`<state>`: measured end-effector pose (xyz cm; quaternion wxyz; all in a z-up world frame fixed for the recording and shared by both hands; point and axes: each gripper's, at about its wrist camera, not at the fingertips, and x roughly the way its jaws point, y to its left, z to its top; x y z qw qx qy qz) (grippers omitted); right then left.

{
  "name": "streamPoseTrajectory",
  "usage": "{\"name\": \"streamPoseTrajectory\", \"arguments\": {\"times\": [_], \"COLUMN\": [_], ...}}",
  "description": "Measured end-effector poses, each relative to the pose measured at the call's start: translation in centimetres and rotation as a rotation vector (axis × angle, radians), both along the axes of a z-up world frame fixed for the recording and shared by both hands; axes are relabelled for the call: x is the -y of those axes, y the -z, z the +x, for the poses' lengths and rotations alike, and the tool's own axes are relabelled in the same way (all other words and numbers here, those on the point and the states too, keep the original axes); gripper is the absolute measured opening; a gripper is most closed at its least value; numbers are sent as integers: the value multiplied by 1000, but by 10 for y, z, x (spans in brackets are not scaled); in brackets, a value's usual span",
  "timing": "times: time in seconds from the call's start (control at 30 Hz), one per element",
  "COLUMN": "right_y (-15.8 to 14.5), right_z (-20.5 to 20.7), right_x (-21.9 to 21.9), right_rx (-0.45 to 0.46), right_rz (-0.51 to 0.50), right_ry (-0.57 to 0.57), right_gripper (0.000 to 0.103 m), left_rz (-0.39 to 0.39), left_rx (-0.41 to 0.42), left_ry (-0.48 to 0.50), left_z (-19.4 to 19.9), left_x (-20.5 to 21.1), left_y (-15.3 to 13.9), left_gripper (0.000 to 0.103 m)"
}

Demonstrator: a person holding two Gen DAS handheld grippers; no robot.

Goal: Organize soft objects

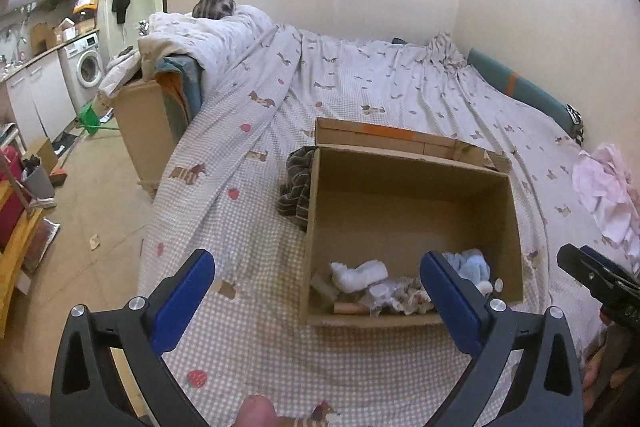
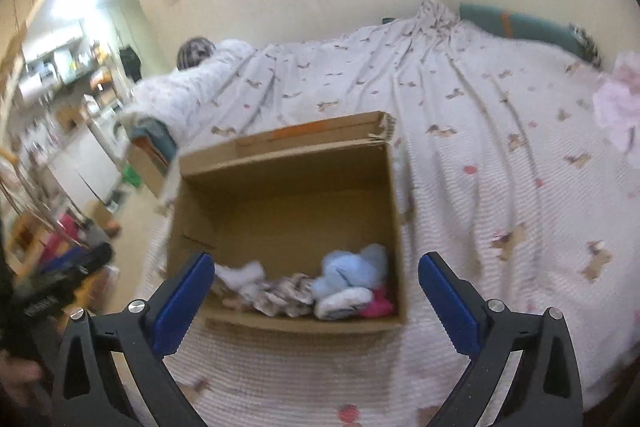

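Note:
An open cardboard box (image 1: pixel 412 195) sits on the bed and also shows in the right wrist view (image 2: pixel 288 203). Inside at its near end lie a white soft item (image 1: pixel 360 275), a light blue plush (image 1: pixel 474 265), crumpled patterned cloth (image 1: pixel 404 297), and, in the right wrist view, the blue plush (image 2: pixel 352 269) and a pink item (image 2: pixel 378 303). A dark striped garment (image 1: pixel 296 183) lies left of the box. A pink cloth (image 1: pixel 604 191) lies at the right. My left gripper (image 1: pixel 316 291) is open and empty before the box. My right gripper (image 2: pixel 314 291) is open and empty.
The bed has a patterned sheet (image 1: pixel 360 87) with a folded quilt (image 1: pixel 208 35) at its far left. A teal cushion (image 1: pixel 516 87) lies along the wall. A wooden cabinet (image 1: pixel 144 123) stands beside the bed. The kitchen area with a washing machine (image 1: pixel 86 67) is at the left.

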<state>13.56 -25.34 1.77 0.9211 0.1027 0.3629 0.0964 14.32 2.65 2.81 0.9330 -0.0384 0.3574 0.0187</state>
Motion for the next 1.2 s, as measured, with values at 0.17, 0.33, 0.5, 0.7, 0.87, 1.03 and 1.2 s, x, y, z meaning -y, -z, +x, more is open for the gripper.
{"name": "streamPoseTrajectory", "arguments": {"times": [0.17,0.33,0.5,0.7,0.87,1.03,1.2], "right_y": [3,9,12,16,19,20,21], "right_z": [-20,-39,-48,-48,-45,-45,-45], "right_x": [-2,-7,-14,-16,-17,-17,-17], "right_rx": [-8,-24,-15,-25,-39,-43,-41], "right_rz": [-26,-33,-92,-110,-121,-123,-135], "right_ry": [-8,-20,-29,-23,-22,-21,-24], "right_gripper": [103,103,103,103,103,103,103], "left_rz": [39,65,110,93,87,87,86], "left_rx": [-15,-60,-56,-52,-56,-54,-57], "left_ry": [33,66,77,63,56,55,53], "left_z": [-22,-40,-47,-43,-41,-40,-40], "left_x": [10,24,34,32,29,27,27], "left_y": [2,12,15,16,18,19,20], "left_gripper": [102,102,102,102,102,102,102]}}
